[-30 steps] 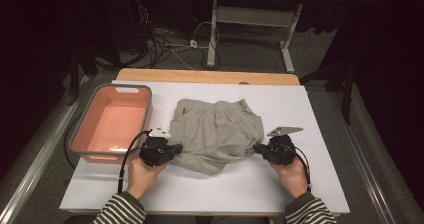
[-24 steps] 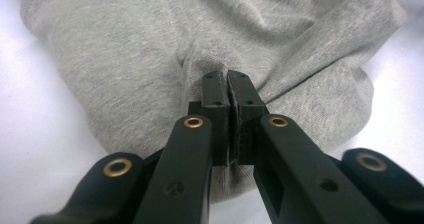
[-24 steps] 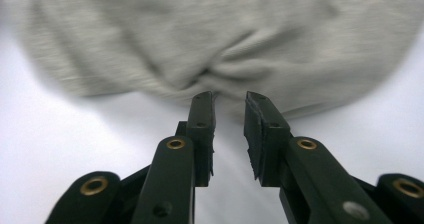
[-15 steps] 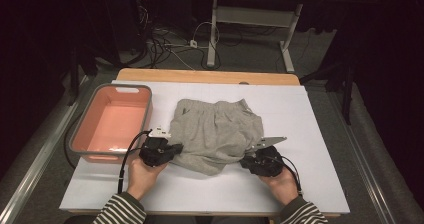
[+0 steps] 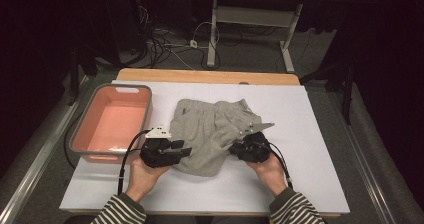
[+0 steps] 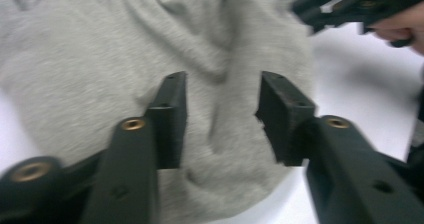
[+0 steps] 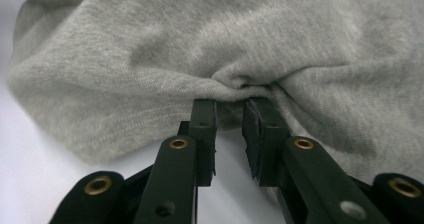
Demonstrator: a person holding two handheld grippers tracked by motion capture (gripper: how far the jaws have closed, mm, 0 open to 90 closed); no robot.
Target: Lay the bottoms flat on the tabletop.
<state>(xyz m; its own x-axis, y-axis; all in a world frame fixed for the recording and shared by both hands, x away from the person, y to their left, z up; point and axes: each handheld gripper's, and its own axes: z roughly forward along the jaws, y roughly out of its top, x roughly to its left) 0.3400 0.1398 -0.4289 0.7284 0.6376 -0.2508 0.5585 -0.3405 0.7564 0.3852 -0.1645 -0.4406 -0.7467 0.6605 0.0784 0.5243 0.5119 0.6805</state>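
Observation:
A crumpled grey garment (image 5: 210, 126) lies mid-table on the white tabletop (image 5: 310, 149). My left gripper (image 5: 186, 152) rests at the garment's lower left edge. In the left gripper view its jaws (image 6: 222, 115) stand apart and have just been opening; the grey cloth (image 6: 125, 44) lies loose between and beyond them, unpinched. My right gripper (image 5: 235, 147) is at the lower right edge. In the right gripper view its jaws (image 7: 229, 129) are nearly together, pinching a puckered fold of the cloth (image 7: 250, 44). The right gripper (image 6: 350, 4) also appears at the top right of the left gripper view.
A pink basin with a grey rim (image 5: 132, 88) stands at the table's left, close to my left hand. A wooden strip (image 5: 200, 76) runs along the far edge. Beyond it are cables and desk legs on the floor. Bare white surface lies right of the garment.
The left jaws have gone from shut to open, letting go of the cloth. The right gripper has moved left toward the middle, dragging the garment's right edge with it.

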